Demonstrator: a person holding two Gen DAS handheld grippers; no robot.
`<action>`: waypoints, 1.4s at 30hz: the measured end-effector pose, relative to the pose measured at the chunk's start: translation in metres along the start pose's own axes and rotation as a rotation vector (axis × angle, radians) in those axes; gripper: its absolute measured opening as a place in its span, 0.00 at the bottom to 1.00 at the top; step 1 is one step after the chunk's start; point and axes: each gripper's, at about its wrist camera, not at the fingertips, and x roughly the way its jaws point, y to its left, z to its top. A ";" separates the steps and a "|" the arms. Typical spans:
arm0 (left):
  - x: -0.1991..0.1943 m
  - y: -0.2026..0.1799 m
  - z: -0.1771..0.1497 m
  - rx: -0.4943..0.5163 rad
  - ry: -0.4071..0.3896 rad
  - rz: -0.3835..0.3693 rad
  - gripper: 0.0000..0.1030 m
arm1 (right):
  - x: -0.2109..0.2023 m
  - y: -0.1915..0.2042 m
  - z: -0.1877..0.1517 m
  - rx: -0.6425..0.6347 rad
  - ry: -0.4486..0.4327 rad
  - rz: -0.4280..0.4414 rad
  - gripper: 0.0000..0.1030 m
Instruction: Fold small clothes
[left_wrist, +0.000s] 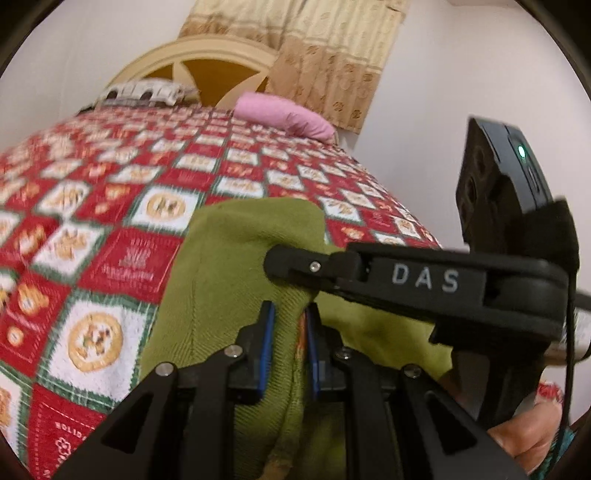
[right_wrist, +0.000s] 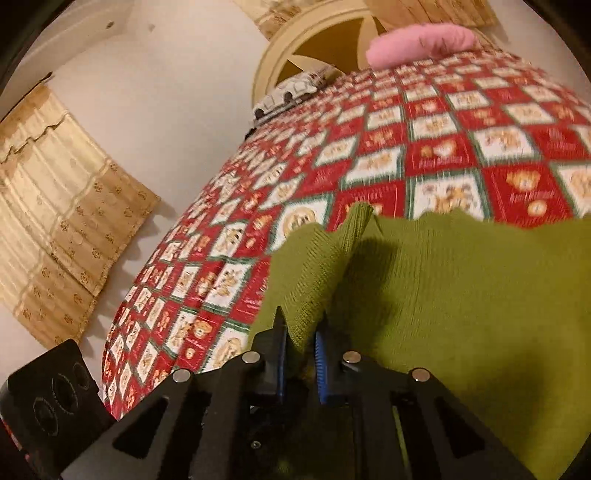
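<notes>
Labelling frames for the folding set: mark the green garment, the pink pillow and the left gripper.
green garment (right_wrist: 461, 280), right wrist view, broad flat middle.
pink pillow (left_wrist: 280, 112), left wrist view, its middle.
left gripper (left_wrist: 288, 332), left wrist view, between fingertips.

bed covered by a red, white and green patchwork bedspread (left_wrist: 122, 206) with printed squares. pink pillow (left_wrist: 284, 116) at the far end, beside a white patterned pillow (left_wrist: 144, 90). cream arched headboard (left_wrist: 199, 55) with brown panels behind both. beige patterned curtain (left_wrist: 332, 55) hangs on the white wall (right_wrist: 155, 81)
</notes>
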 end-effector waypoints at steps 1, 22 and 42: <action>-0.001 -0.004 0.002 0.001 0.001 -0.005 0.17 | -0.007 0.000 0.002 -0.012 -0.002 -0.003 0.12; 0.077 -0.148 -0.008 0.079 0.120 -0.053 0.16 | -0.095 -0.133 0.020 -0.041 0.050 -0.205 0.07; -0.040 -0.072 -0.048 0.236 0.171 -0.175 0.59 | -0.142 -0.136 -0.035 0.202 -0.001 -0.009 0.43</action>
